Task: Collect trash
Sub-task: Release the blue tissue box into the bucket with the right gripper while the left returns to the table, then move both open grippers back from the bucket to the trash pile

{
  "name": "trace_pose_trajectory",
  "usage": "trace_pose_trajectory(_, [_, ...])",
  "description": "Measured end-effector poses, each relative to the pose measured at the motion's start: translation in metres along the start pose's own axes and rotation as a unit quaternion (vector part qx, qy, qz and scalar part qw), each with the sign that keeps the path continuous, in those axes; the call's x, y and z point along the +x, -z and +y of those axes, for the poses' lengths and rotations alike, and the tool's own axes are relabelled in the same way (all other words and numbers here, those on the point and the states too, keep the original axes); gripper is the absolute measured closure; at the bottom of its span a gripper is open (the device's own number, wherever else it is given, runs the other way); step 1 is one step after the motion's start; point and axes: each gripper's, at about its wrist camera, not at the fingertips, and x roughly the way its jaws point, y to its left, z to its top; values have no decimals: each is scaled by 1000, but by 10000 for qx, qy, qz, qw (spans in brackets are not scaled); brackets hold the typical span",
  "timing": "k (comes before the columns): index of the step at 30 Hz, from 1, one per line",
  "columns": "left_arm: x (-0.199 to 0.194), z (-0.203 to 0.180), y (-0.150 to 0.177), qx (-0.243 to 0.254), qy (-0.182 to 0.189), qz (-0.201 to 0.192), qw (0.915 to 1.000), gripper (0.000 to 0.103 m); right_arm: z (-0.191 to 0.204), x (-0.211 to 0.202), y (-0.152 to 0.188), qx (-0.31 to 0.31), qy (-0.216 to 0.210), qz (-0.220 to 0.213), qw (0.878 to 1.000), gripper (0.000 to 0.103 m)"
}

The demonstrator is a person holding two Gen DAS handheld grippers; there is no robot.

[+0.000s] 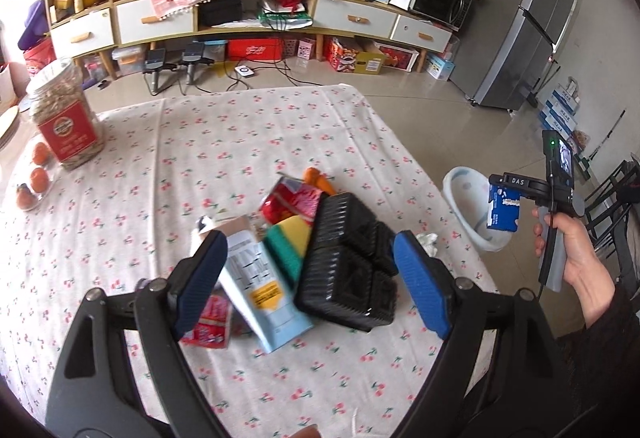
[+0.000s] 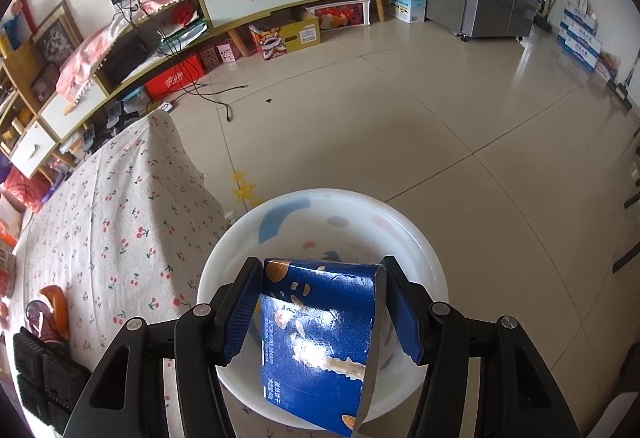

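Sitting between right fingers (image 2: 240,314): blue box (image 2: 316,342)

grain jar (image 1: 66,113), oranges (image 1: 38,173), fridge (image 1: 524,13), microwave (image 1: 440,3)

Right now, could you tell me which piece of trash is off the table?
The blue carton, clamped in the right gripper over the white bin; the others lie on the tablecloth.

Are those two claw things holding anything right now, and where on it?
The right gripper clamps a blue carton by its two opposite sides, above the white bin. The left gripper holds nothing.
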Motion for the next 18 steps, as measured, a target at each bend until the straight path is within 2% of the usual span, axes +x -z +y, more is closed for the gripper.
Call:
trace_pose_trajectory(4, [-6,7,4,-26,-22,-13,10000,18,0,-4,0,-20,18,-123,9999,40])
trace_pose_trajectory(7, [-10,11,8,-59,-17,-14,10000,17,-2,-9,-1,32,14,-199,9998,23])
trace_pose_trajectory(11, [-15,16,12,-99,-69,-93,9999,8,-1,-22,0,13,-66,-296,9995,21])
trace_pose_trajectory(18, [-22,29,23,-258,-98,-77,9996,8,11,-55,13,-109,-235,-305,9992,20])
